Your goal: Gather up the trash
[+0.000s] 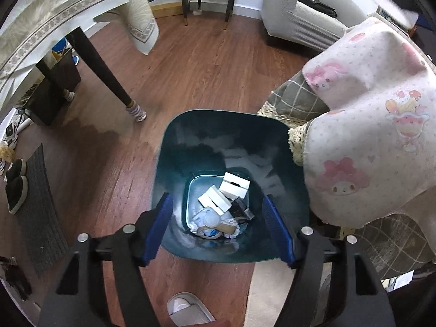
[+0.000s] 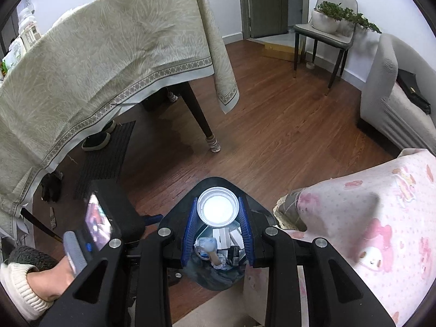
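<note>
From the left wrist view, the left gripper [image 1: 219, 227] hangs over the dark teal trash bin [image 1: 190, 136] on the wooden floor [image 1: 190, 62], its blue-padded jaws spread wide with nothing between them. At the bottom of the bin lie small white boxes [image 1: 226, 193], a dark wrapper [image 1: 241, 209] and crumpled white paper with a cup [image 1: 212, 222] among it; no writing on any of it can be read. A cloth printed with pink cartoon characters [image 1: 368, 125] drapes just right of the bin, and a table leg in a striped sock [image 1: 136, 110] stands to its left.

From the right wrist view, the right gripper [image 2: 218, 208] holds a white paper cup [image 2: 218, 207] above the bin's mouth, jaws pinching the cup's sides, its open top facing the camera. The same boxes [image 2: 227, 238] show below it. A beige tablecloth [image 2: 109, 62] hangs over the table at left, and a potted plant [image 2: 327, 17] sits on a chair [image 2: 343, 41] by the far wall. No labels are legible here either.
</note>
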Available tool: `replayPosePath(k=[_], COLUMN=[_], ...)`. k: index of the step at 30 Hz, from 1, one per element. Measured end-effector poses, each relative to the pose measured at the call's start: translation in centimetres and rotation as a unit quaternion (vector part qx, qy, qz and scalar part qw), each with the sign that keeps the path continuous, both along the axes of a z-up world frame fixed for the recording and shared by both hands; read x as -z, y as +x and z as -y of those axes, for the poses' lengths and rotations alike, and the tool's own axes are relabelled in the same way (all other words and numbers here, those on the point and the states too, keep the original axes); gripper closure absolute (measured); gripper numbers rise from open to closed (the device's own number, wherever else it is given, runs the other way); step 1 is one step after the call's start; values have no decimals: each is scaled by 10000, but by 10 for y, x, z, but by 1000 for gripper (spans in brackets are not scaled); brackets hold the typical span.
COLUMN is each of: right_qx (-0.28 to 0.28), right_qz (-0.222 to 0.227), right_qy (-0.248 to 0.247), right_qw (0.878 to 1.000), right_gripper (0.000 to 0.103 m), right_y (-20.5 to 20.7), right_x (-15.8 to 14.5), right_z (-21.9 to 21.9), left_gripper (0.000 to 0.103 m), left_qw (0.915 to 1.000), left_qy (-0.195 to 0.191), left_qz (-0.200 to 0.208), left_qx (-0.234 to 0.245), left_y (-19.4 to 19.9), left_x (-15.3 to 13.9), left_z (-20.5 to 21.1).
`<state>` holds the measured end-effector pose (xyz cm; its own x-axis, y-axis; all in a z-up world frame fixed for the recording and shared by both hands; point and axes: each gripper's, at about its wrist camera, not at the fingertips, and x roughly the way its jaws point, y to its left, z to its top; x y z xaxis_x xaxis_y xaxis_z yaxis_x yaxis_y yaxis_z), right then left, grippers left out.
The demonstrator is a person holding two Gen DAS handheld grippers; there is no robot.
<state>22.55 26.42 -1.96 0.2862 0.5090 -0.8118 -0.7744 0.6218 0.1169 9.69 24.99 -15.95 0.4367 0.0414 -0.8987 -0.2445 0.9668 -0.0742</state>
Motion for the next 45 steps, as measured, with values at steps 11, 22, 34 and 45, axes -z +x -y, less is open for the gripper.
replayPosePath(k=[11,22,34,45], right_qx=[-10,-58,-206,-241], right_qz=[-272,-559,-939,-715], right_qy=[-157,-417,-1120,-770], right_qw=[9995,9975,9890,9942], right_gripper=[73,73,65,52], right_y=[3,-2,-9,-12], right_x=[28,71,142,100], right_z=[-23,-50,-70,-57], left_gripper=[29,27,26,21], left_qw=[9982,9921,9878,9853], left_qy=[28,132,187,280], left_qz=[554,1182,1516,1659], left_qx=[-233,-403,-292,-280], left_y=[-24,-48,-59,-61], left_x=[-51,-109,-148,-167], left_z=[-21,-31,-23,-14])
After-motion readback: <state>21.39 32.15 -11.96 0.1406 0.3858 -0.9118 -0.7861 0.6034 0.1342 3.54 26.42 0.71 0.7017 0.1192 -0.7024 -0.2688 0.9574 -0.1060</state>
